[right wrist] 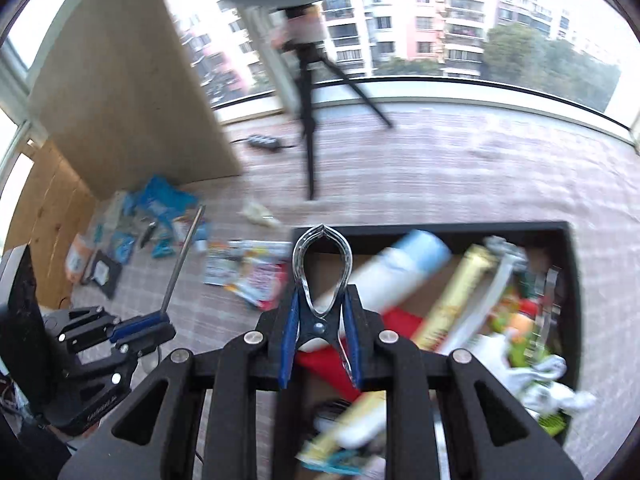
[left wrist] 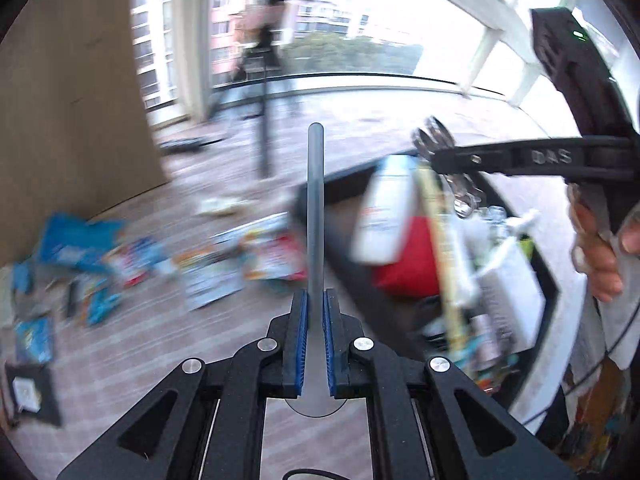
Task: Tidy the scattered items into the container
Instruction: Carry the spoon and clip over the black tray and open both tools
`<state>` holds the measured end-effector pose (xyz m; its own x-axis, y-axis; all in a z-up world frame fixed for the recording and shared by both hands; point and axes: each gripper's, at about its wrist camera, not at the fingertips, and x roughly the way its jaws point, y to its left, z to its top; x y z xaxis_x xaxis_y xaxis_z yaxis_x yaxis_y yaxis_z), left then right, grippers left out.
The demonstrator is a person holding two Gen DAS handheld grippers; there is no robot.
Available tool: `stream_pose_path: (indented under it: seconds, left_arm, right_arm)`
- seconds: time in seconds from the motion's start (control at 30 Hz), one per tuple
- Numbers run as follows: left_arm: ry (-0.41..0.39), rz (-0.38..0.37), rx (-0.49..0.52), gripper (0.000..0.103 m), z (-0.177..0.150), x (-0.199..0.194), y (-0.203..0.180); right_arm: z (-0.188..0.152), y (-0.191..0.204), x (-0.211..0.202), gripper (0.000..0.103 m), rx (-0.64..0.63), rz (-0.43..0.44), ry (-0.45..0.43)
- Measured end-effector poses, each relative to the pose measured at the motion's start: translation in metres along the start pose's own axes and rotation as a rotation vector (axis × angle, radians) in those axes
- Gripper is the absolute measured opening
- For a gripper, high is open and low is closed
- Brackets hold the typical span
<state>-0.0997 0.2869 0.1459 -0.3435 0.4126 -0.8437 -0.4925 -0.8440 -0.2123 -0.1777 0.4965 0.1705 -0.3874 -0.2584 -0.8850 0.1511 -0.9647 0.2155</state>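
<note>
In the left wrist view my left gripper (left wrist: 315, 320) is shut on a grey metal utensil (left wrist: 315, 200); its long handle points forward and its rounded end lies back toward the camera. My right gripper (right wrist: 322, 308) is shut on a shiny metal spring clip (right wrist: 322, 264) whose loop sticks out ahead. Both hang above the wooden floor at the near left edge of the black container (right wrist: 440, 229). The box holds a white bottle (right wrist: 400, 268), a long gold box (right wrist: 452, 292), something red and other items. The right gripper (left wrist: 440, 156) with the clip (left wrist: 434, 136) shows at the right of the left view.
Blue and colourful packets (left wrist: 80, 244) and a black frame (right wrist: 105, 270) lie scattered on the floor to the left. A tripod (right wrist: 308, 120) and a power strip (right wrist: 264, 142) stand farther back, next to a wooden cabinet (right wrist: 128, 92). A person's hand (left wrist: 596, 256) grips the right tool.
</note>
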Motion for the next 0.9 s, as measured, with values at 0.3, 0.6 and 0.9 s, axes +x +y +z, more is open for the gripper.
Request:
stream_pose_path:
  seconds: [0.3,0.6,0.9]
  left_arm:
    - [0.032,-0.131,0.115,0.008,0.022,0.021,-0.099]
    - [0.063,-0.085,0.153,0.046,0.009,0.028,-0.119]
    - [0.039,-0.015,0.054,0.046,-0.001,0.018,-0.063]
  right_arm:
    - [-0.013,-0.096,-0.03,0.021,0.152,-0.118,-0.022]
    - [-0.018,-0.11,-0.035,0.047,0.213,-0.126,-0.056]
    - [-0.014,-0.067,-0.021,0.047,0.128,-0.071,-0.052]
